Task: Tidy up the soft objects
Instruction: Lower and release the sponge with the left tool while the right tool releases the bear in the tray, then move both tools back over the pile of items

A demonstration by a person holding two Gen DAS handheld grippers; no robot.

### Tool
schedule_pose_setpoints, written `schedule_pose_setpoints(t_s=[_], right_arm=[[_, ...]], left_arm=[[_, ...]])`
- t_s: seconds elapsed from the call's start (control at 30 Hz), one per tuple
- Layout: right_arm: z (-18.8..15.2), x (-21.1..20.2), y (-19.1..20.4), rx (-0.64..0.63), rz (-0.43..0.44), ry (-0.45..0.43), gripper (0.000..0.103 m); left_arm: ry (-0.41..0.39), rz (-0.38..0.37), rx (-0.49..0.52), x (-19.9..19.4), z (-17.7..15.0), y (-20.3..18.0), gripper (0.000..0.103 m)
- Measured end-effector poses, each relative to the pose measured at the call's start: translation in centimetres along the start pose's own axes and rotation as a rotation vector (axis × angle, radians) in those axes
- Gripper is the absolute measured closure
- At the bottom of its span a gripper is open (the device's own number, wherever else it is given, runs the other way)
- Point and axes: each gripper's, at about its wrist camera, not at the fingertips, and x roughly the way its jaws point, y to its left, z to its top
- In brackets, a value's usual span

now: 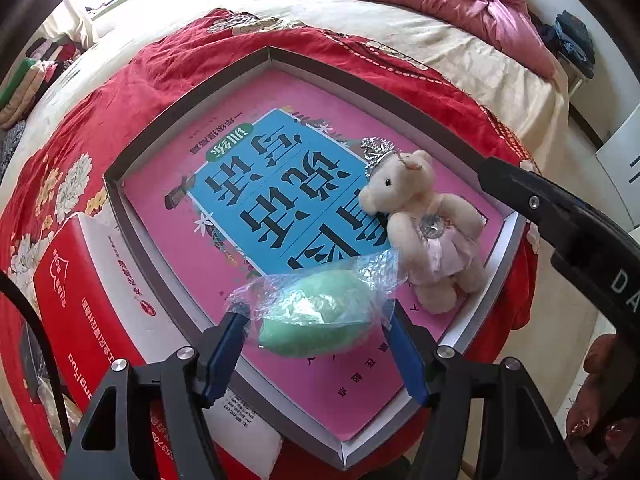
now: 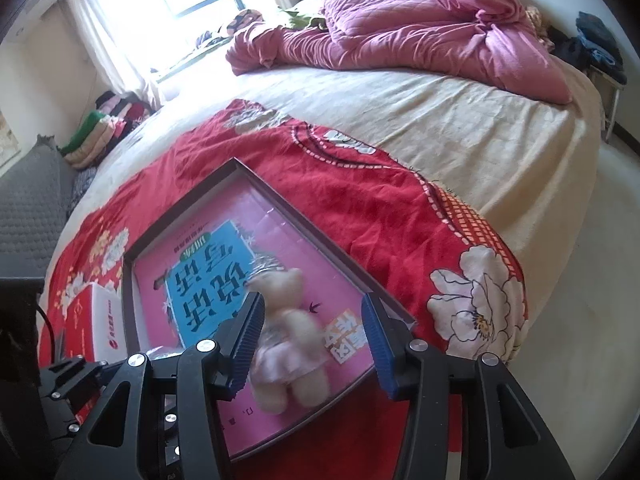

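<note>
A shallow grey-rimmed box [image 1: 192, 92] lies on a red flowered cloth and holds a pink book [image 1: 260, 184] with a blue cover panel. On the book lies a green soft pad in a clear plastic bag [image 1: 320, 320]. My left gripper [image 1: 314, 316] stands open around it, the crinkled bag brushing both blue fingertips. A cream teddy bear [image 1: 424, 224] in a pink dress and silver crown lies at the box's right side. In the right wrist view the bear [image 2: 288, 336] sits between the jaws of my open right gripper [image 2: 312, 308], close to the left pad and apart from the right one.
A red and white carton [image 1: 80, 300] stands against the box's left rim. The red cloth [image 2: 400, 220] covers part of a cream bed, with a bunched pink duvet [image 2: 400, 32] at the far end. Folded clothes [image 2: 108, 120] are piled by the window. A hand [image 1: 600, 400] shows at lower right.
</note>
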Motion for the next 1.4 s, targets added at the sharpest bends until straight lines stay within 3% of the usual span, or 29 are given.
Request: schedule_pose_setpoints(t_s=[0.1, 0.4, 0.57, 0.87, 1.0, 1.4], right_arm=[[0.0, -0.3, 0.0, -0.002, -0.002, -0.003, 0.051], [0.0, -1.7, 0.2, 0.01, 0.007, -0.02, 0.045], [0.1, -2.7, 1.0, -0.005, 0.014, -0.037, 0.03], [0.6, -5.4, 2.1, 0.018, 0.038, -0.085, 0.028], [0.7, -6.9, 3.9, -0.028, 0.048, -0.125, 0.026], [0.3, -10.4, 7.8, -0.089, 0.07, -0.166, 0.026]], left_arm=[[-0.002, -0.019, -0.006, -0.2, -0.2, 0.0, 0.029], [-0.027, -0.046, -0.009, -2.1, -1.7, 0.0, 0.026], [-0.065, -0.071, -0.022, -4.3, -2.4, 0.1, 0.024], [-0.168, -0.088, -0.077, -9.8, -3.4, 1.7, 0.022], [-0.209, -0.106, -0.113, -11.9, -4.4, 3.2, 0.022], [-0.258, -0.047, -0.215, -15.1, -8.1, 7.8, 0.021]])
